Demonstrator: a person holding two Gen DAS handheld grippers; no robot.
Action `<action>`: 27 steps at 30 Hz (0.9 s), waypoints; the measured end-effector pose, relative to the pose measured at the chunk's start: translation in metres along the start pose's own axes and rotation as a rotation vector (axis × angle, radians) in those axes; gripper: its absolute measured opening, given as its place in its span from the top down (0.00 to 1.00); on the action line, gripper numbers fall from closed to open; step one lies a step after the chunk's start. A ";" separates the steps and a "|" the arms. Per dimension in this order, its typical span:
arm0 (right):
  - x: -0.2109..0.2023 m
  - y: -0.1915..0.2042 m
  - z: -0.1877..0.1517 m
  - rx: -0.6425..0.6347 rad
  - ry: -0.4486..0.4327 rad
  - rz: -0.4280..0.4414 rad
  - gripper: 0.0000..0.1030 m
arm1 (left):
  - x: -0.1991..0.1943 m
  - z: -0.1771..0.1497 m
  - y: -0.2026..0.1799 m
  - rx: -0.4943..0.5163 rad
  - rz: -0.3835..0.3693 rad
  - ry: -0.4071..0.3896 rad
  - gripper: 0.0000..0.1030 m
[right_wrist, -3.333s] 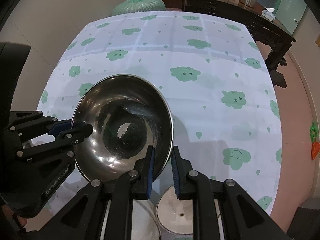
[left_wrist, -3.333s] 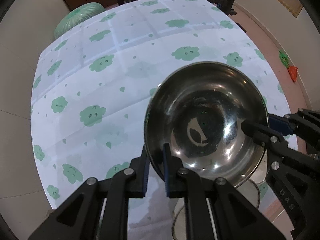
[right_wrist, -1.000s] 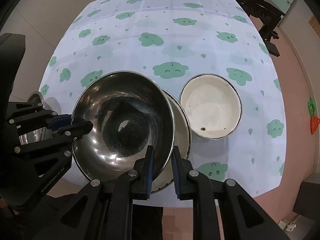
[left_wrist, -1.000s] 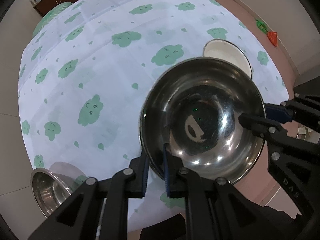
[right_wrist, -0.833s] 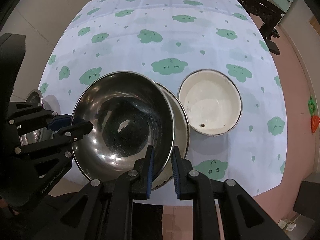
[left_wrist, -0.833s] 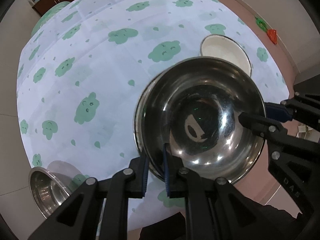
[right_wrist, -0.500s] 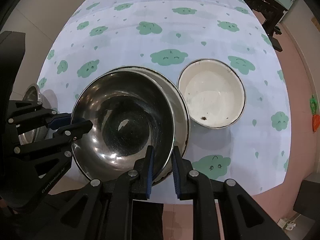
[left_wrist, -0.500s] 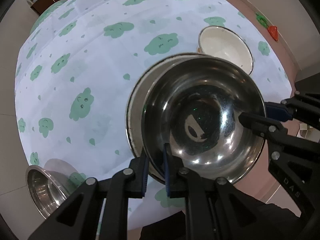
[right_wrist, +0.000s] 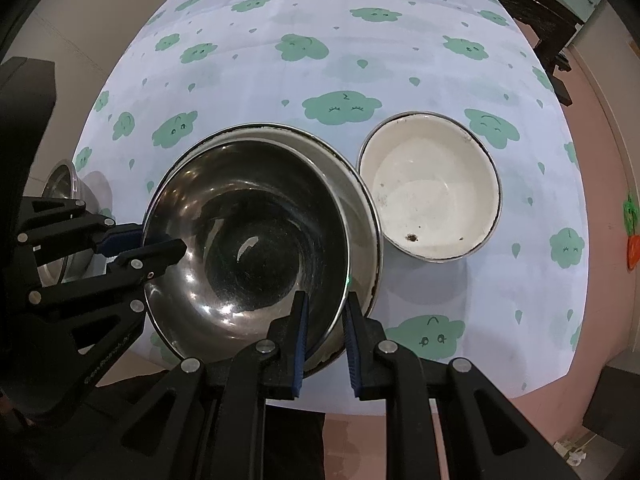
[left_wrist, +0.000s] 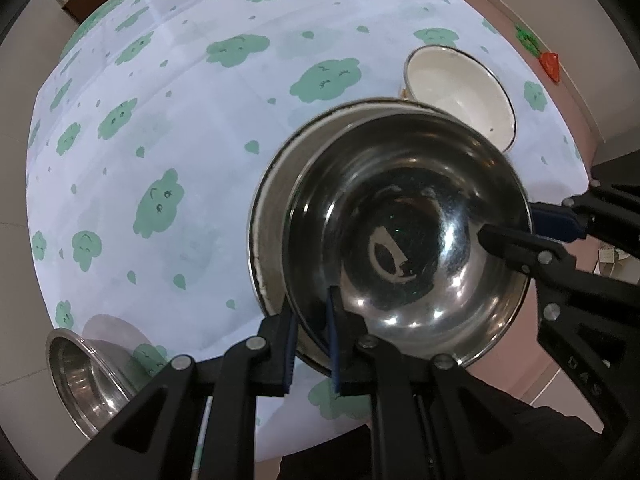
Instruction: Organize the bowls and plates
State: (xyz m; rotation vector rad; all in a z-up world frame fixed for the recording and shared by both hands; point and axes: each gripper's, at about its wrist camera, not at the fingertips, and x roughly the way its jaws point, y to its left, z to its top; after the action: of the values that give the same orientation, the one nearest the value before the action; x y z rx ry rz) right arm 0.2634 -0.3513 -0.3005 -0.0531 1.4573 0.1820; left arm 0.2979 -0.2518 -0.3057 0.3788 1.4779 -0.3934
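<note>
Both tongs pinch the rim of one steel bowl [left_wrist: 408,236]: the left tongs [left_wrist: 310,344] at its left edge, the right tongs [right_wrist: 324,340] at its right edge. It hangs tilted above a wider pan [right_wrist: 356,200] on the desk [right_wrist: 260,72]. Just right of the pan sits a cream bowl [right_wrist: 430,190]. A small steel bowl [left_wrist: 84,368] stands at the desk's near left edge.

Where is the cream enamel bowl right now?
In the right wrist view the cream enamel bowl sits on the tablecloth, right of the larger metal bowl, rims nearly touching.
</note>
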 end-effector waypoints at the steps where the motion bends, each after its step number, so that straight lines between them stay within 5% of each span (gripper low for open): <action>1: 0.000 0.000 0.000 -0.003 0.001 0.002 0.82 | 0.000 0.000 0.001 -0.002 -0.001 0.000 0.89; 27: 0.004 0.005 0.008 -0.040 0.016 0.011 0.74 | 0.000 0.002 0.004 -0.010 0.002 0.006 0.85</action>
State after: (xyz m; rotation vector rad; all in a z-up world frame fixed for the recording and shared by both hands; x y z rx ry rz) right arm 0.2709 -0.3445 -0.3029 -0.0796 1.4706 0.2198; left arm 0.3019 -0.2496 -0.3058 0.3738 1.4844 -0.3831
